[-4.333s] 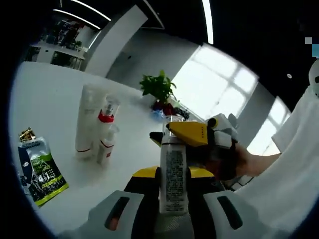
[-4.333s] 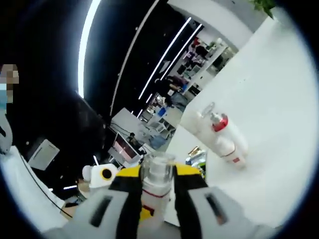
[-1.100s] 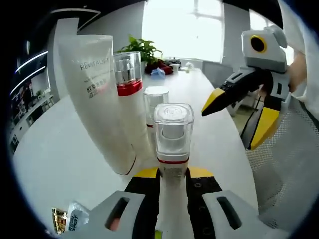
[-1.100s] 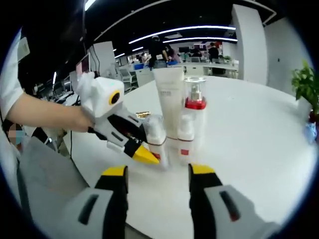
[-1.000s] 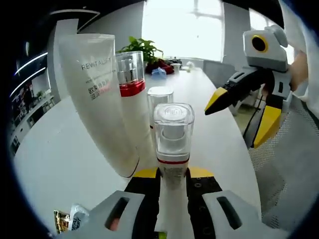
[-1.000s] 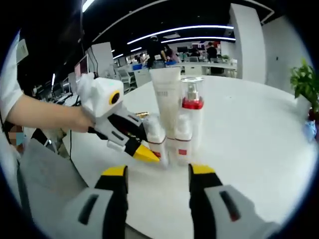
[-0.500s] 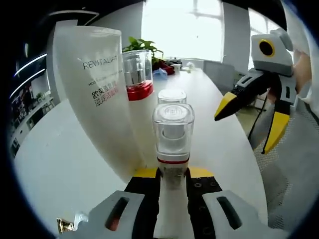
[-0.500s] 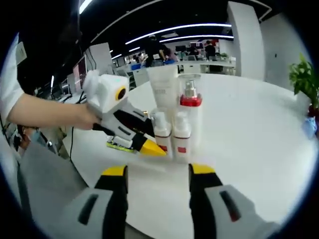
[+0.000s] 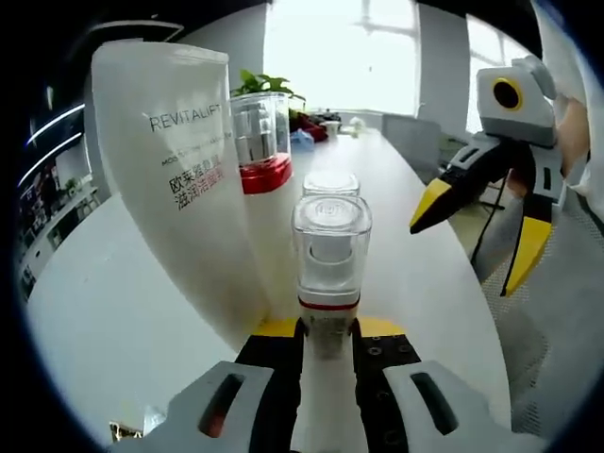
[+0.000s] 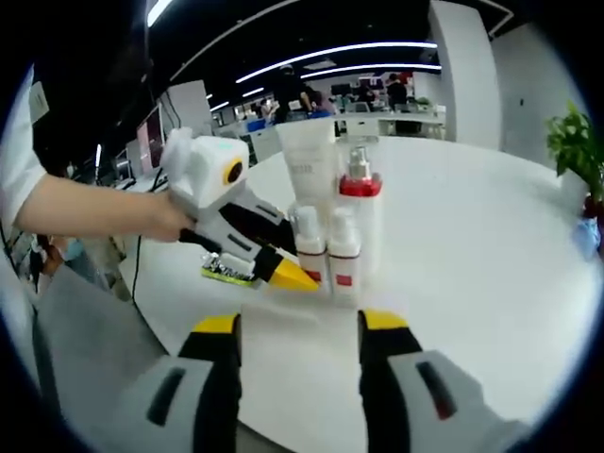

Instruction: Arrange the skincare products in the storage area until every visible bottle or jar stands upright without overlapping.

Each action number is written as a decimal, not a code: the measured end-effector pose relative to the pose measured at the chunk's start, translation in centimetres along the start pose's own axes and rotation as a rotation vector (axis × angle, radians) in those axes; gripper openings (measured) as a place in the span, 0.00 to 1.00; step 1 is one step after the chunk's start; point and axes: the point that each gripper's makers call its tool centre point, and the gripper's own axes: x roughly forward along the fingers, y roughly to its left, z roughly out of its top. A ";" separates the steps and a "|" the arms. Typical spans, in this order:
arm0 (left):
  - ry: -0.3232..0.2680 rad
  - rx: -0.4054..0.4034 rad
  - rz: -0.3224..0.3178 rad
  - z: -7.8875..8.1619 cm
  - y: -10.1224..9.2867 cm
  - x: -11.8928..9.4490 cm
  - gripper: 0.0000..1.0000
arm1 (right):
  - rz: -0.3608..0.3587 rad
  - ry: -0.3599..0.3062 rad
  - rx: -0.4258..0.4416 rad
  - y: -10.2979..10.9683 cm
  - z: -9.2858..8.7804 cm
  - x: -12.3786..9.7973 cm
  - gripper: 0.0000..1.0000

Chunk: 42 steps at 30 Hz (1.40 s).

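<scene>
My left gripper (image 9: 327, 330) is shut on a small white bottle (image 9: 330, 274) with a clear cap and a red band, and holds it upright. Just beyond it stands a second small bottle (image 9: 330, 184). To the left rise a tall white tube (image 9: 179, 179) and a pump bottle (image 9: 260, 160) with a red collar. In the right gripper view the left gripper (image 10: 288, 269) reaches in from the left. The held bottle (image 10: 307, 247) stands beside its twin (image 10: 343, 255), in front of the tube (image 10: 307, 165) and the pump bottle (image 10: 361, 203). My right gripper (image 10: 297, 330) is open, short of the group.
The products stand on a white round table (image 10: 472, 283). A green sachet (image 10: 226, 274) lies flat on it, left of the group, under the left gripper. A potted plant (image 10: 574, 142) is at the far right edge. The right gripper (image 9: 472, 245) hovers open right of the bottles.
Earlier both grippers held the small bottle in the air; the right one has let go. Over the last second the left gripper brought the bottle in beside the other small bottle.
</scene>
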 end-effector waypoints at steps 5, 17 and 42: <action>0.015 -0.001 -0.004 -0.3 0.0 0.1 0.18 | 0.000 0.001 0.001 0.0 0.0 0.0 0.50; 0.035 -0.027 0.009 -0.8 -0.5 -0.7 0.27 | -0.004 0.004 -0.010 0.0 0.0 -0.3 0.56; 0.063 -0.252 0.214 -2.9 -3.3 -8.6 0.62 | -0.007 -0.020 -0.076 0.0 1.0 -3.0 0.81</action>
